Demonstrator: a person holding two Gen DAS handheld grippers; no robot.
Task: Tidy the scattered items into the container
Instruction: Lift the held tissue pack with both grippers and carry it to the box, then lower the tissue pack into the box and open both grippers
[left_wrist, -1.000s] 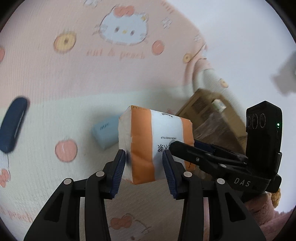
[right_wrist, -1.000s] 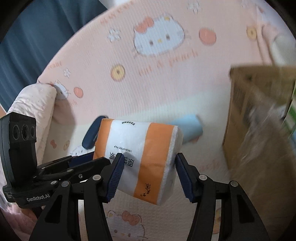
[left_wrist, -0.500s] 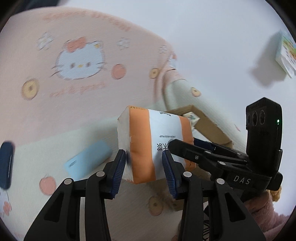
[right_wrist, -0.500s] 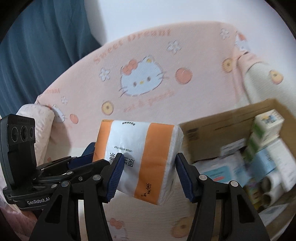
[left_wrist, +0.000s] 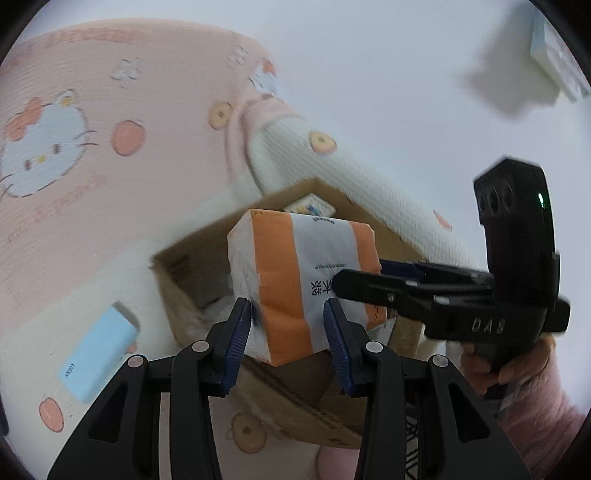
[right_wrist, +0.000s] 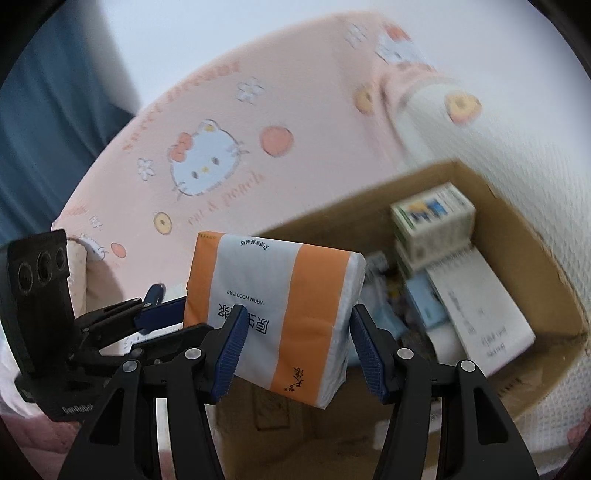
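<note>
my left claw (left_wrist: 288, 332) & right claw (right_wrist: 295, 343) both clamp the orange-white tissue pack (right_wrist: 273, 314), held in the air just above the open cardboard box (right_wrist: 546, 273) on the pink bedsheet (right_wrist: 221, 122).

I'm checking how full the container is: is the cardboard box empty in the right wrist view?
No. The cardboard box already holds several items, among them a small green and white carton and a white printed packet.
</note>
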